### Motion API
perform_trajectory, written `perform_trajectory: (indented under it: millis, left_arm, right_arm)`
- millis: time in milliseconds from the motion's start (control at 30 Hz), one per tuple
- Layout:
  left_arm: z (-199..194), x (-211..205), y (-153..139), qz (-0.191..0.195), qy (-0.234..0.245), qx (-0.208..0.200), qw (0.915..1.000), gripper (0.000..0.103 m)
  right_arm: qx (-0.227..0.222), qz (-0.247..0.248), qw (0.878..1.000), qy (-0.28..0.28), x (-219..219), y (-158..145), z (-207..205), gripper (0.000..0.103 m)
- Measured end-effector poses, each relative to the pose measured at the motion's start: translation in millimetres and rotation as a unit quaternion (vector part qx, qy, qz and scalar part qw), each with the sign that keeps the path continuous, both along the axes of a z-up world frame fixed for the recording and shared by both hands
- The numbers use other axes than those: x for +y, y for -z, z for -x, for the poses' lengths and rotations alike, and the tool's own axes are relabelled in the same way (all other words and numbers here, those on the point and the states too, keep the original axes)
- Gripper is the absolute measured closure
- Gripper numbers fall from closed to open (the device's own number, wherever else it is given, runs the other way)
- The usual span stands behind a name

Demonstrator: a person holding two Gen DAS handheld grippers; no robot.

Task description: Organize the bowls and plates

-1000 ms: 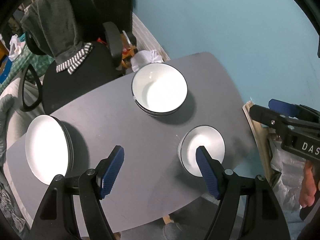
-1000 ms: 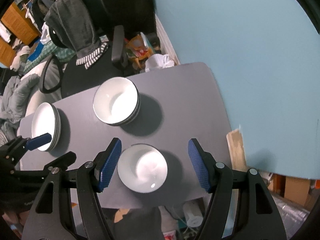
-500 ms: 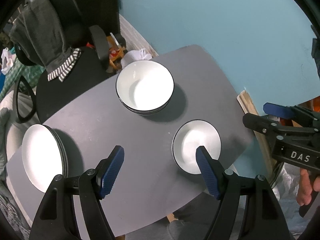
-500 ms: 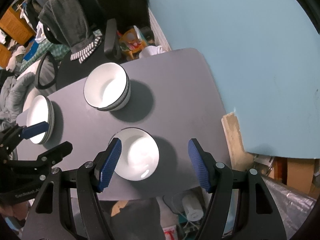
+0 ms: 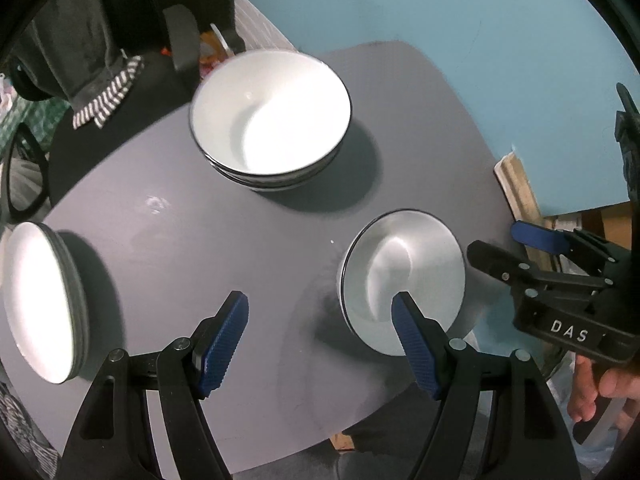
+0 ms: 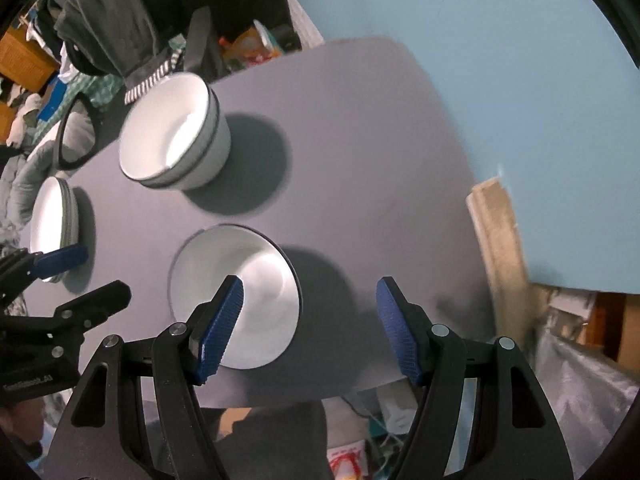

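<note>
One white, dark-rimmed small bowl (image 5: pixel 404 280) sits upright, empty

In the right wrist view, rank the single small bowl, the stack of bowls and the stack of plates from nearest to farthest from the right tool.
From the right tool, which is open:
1. Single small bowl, right at its left fingertip, near table edge.
2. Stack of bowls, farther back, left of centre.
3. Stack of plates, far left edge of the table, beside the left tool.
</note>
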State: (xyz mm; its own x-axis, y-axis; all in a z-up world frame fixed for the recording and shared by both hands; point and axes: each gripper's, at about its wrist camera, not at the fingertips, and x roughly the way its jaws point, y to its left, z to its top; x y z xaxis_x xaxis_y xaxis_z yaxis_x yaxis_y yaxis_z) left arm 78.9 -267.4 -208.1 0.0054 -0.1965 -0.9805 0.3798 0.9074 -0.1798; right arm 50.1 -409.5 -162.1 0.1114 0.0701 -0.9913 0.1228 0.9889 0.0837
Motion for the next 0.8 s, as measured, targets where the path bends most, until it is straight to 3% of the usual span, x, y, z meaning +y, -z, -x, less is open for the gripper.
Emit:
perform_trajectory:
  millis: [500,700,800]
  left_arm:
    - [-1.1,-11.7,46.8,-0.013,-0.013,0.040,0.9990,0.028]
    - [3.6,-14.9,56.5,-0.024,-0.010,0.050,0.9984,0.041]
    - [4.6,-13.4,58.1,-0.019,-0.016,0.060,0.9979,0.051]
  right_arm:
    - [0.028,-0.025,0.999,-0.007,-3.5,46.2,-2.5,0.034]
    - [0.042,-0.023,0.999,-0.013,-3.0,57.7,-4.0,0.035]
    - [0.047,-0.024,0.998,-0.018,-1.6,59.1,-4.3,0.045]
